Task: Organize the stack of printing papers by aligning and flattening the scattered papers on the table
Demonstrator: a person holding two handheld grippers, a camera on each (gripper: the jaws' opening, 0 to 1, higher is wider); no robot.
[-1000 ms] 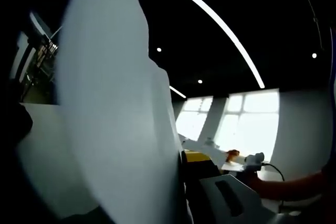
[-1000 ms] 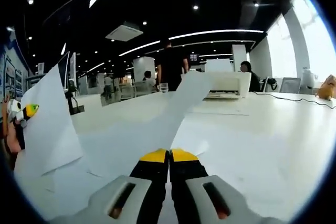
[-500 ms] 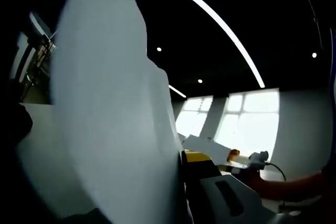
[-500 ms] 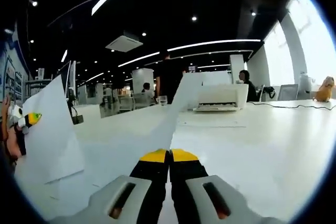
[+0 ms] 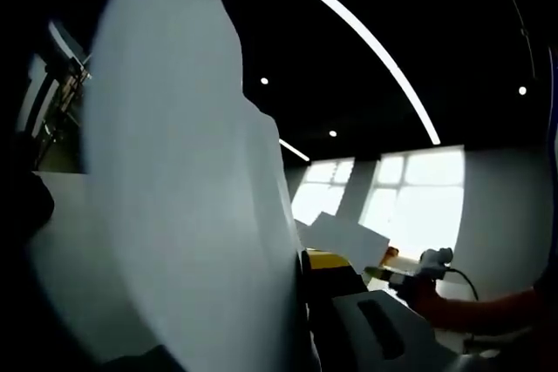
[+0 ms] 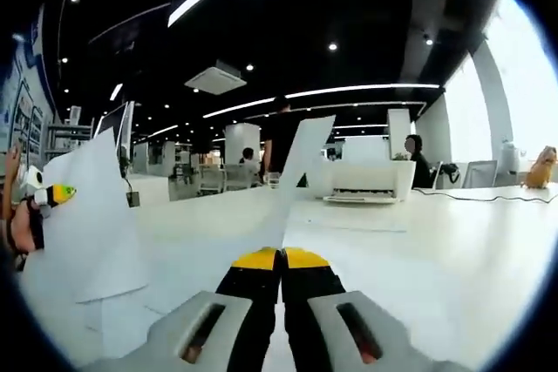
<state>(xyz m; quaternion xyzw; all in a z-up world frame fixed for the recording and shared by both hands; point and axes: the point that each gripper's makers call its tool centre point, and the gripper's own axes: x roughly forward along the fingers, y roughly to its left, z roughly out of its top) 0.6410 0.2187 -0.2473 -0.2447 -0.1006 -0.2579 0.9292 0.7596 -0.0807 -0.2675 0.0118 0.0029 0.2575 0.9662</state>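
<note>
Right gripper (image 6: 281,259) jaws pressed together, pinching near edge of paper sheet (image 6: 261,224); sheet rises off white table (image 6: 453,241) toward printer (image 6: 366,182); left gripper (image 6: 39,193), left of printer, holds second sheet (image 6: 91,224) upright; in left gripper view that sheet (image 5: 183,180) hides one jaw, grip itself hidden; right gripper (image 5: 410,274) beyond.

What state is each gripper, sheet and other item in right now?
Right gripper: shut on a sheet, yellow-tipped fingers pressed together.
Right-hand sheet: lifted off the table, rising away from the fingers.
Left gripper: holding the left-hand sheet at its edge.
Left-hand sheet: standing up off the table.
Table: white, loose paper lying flat on it.
Printer: sitting on the table, paper in its tray.
</note>
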